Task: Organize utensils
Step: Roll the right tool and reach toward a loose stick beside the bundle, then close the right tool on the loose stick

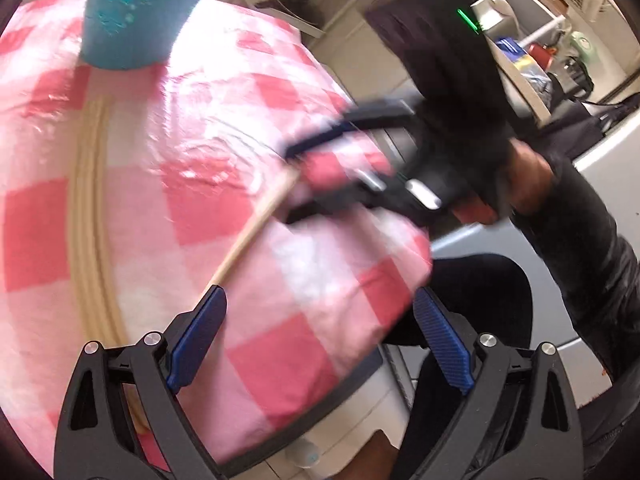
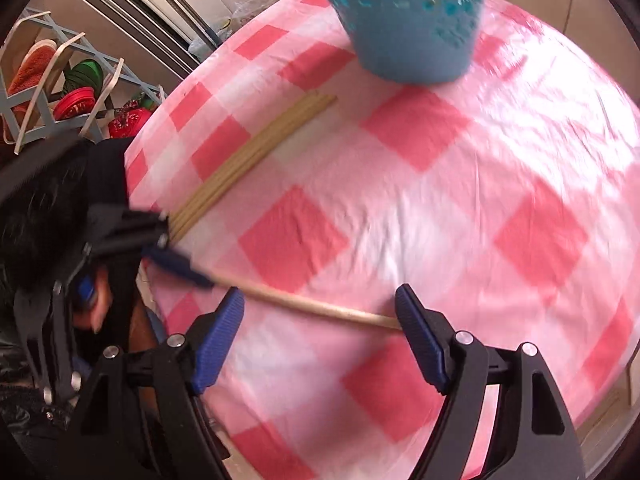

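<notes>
Chopstick (image 2: 320, 307) laid crosswise between wide-open right tongs (image 2: 320, 320), nothing gripped (pads not pressing); left tongs (image 1: 320, 332) open, empty, at its near end; bundle (image 2: 248, 160) farther, toward cup (image 2: 412, 32).

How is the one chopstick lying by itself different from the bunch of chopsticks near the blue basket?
The lone chopstick lies by itself, near the table's front edge; the bunch of chopsticks has several packed side by side. The lone chopstick stretches between the two grippers' tips, while the bunch of chopsticks points up toward the blue basket without touching it. Both look like the same pale wood, and both lie flat on the pink checked tablecloth.
</notes>
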A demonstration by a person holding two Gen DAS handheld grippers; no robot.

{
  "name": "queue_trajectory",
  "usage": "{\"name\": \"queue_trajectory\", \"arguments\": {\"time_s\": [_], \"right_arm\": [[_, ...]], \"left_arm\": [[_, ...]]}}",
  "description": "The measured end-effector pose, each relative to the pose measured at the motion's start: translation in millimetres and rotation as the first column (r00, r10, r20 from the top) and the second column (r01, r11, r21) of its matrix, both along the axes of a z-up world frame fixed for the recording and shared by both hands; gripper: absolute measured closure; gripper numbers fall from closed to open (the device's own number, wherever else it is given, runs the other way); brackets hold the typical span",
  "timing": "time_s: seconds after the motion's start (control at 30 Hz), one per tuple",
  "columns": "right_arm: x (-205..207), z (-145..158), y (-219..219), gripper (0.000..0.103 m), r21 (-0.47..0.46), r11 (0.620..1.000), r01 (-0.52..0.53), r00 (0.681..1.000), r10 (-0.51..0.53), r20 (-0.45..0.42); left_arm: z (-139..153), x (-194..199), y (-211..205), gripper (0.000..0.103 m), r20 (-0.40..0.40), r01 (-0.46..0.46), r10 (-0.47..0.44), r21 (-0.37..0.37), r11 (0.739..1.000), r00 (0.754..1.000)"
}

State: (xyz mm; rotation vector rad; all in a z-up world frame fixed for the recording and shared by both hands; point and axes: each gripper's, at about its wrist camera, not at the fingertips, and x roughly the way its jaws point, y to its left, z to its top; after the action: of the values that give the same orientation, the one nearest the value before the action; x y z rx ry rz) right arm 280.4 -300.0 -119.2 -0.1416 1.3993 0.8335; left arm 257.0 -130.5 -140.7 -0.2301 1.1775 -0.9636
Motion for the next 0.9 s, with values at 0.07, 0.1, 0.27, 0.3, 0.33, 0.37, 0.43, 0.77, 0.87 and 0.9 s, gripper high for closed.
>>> {"name": "queue_trajectory", "arguments": {"time_s": [0.07,0.1,0.27,0.3,0.33,0.37,0.43,0.77,0.87,0.9], "right_arm": [[-11.6,0.1,-8.9,0.025,0.023,1.0,0.021,0.999,-0.02,-0.026],[-17.4,0.2,-13.0,0.025,0.037,0.999,0.03,0.999,-0.028,-0.043],[-30.0,3.6,-28.6,0.025,0.031,0.997,0.065,0.997,-0.063,-0.052],[-30.1,7.8,-29.4,0.025,0.007,0.997,0.071,0.997,-0.071,-0.008],[-30.0,11.5,-27.0,0.025,-0.021,0.997,0.071,0.997,-0.071,0.038],[-30.1,15.1,-21.3,0.026,-0.047,0.997,0.059,0.995,-0.055,0.085],[-33.9,20.8,3.1,0.034,-0.075,0.997,-0.01,0.986,0.022,0.163],[-27.2,-0.6,102.7,0.081,-0.21,0.933,-0.293,0.908,0.34,0.243],[-23.8,0.4,102.0,0.097,-0.228,0.923,-0.311,0.904,0.361,0.229],[-23.6,0.9,100.2,0.097,-0.229,0.924,-0.306,0.907,0.356,0.226]], "left_arm": [[0.9,8.7,-0.2,0.012,0.036,-0.022,0.02,0.036,0.999,0.999],[0.2,13.6,-0.5,0.009,0.037,-0.016,0.015,0.036,0.999,0.999],[7.4,21.8,10.5,0.008,0.048,-0.007,0.007,-0.003,1.0,0.999],[11.1,19.9,16.1,0.008,0.065,-0.006,0.007,-0.014,1.0,0.998],[15.9,17.8,24.2,0.008,0.08,0.0,0.003,-0.032,0.999,0.997],[20.0,16.7,33.7,0.008,0.089,-0.002,0.006,-0.049,0.999,0.996],[25.6,15.4,51.2,0.008,0.105,-0.048,0.054,-0.056,0.997,0.993],[36.0,37.1,118.2,0.008,0.205,-0.346,0.342,-0.017,0.938,0.917],[31.9,43.8,130.5,0.008,0.201,-0.389,0.386,-0.026,0.921,0.9],[28.5,45.5,135.5,0.008,0.194,-0.409,0.407,-0.032,0.912,0.892]]}}
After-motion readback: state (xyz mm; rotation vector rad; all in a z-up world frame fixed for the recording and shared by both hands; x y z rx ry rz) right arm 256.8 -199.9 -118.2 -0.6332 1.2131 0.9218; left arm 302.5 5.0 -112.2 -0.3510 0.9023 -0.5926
